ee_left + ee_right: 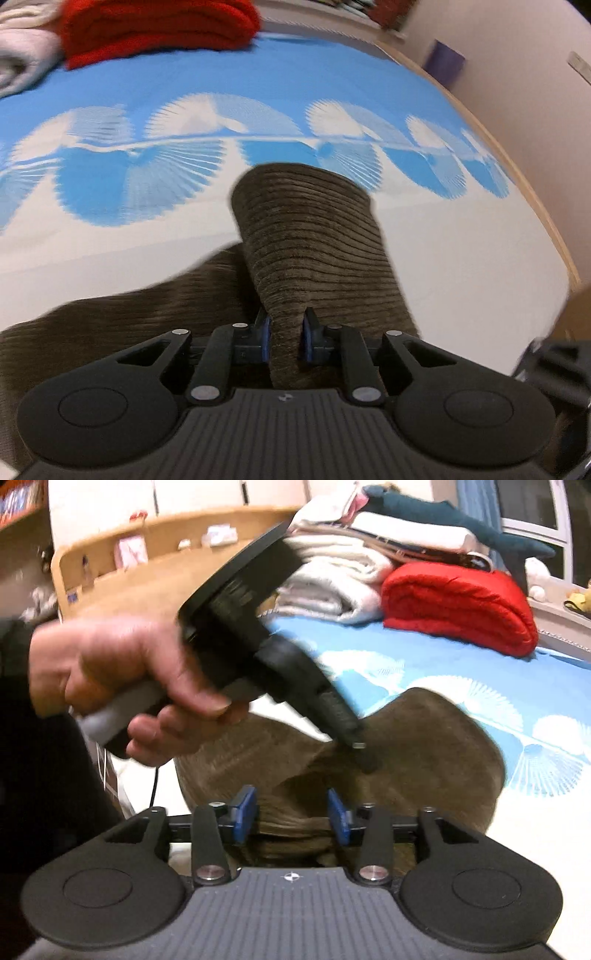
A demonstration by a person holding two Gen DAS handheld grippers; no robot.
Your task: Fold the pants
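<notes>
The brown ribbed corduroy pants [314, 236] lie on a bed with a blue and white sheet [258, 81]. My left gripper [286, 338] is shut on a fold of the pants and holds it up off the bed. In the right wrist view the pants [436, 753] lie in a mound, and the left gripper [364, 755], held by a hand, reaches down into them. My right gripper [291, 814] has its blue pads wide apart around a bunched edge of the pants, not pinching it.
A folded red blanket [461, 605] and white folded blankets [332, 587] are stacked at the far end of the bed. A wooden bed rail [535, 206] runs along the right side by the wall. A wooden headboard [155, 554] stands behind.
</notes>
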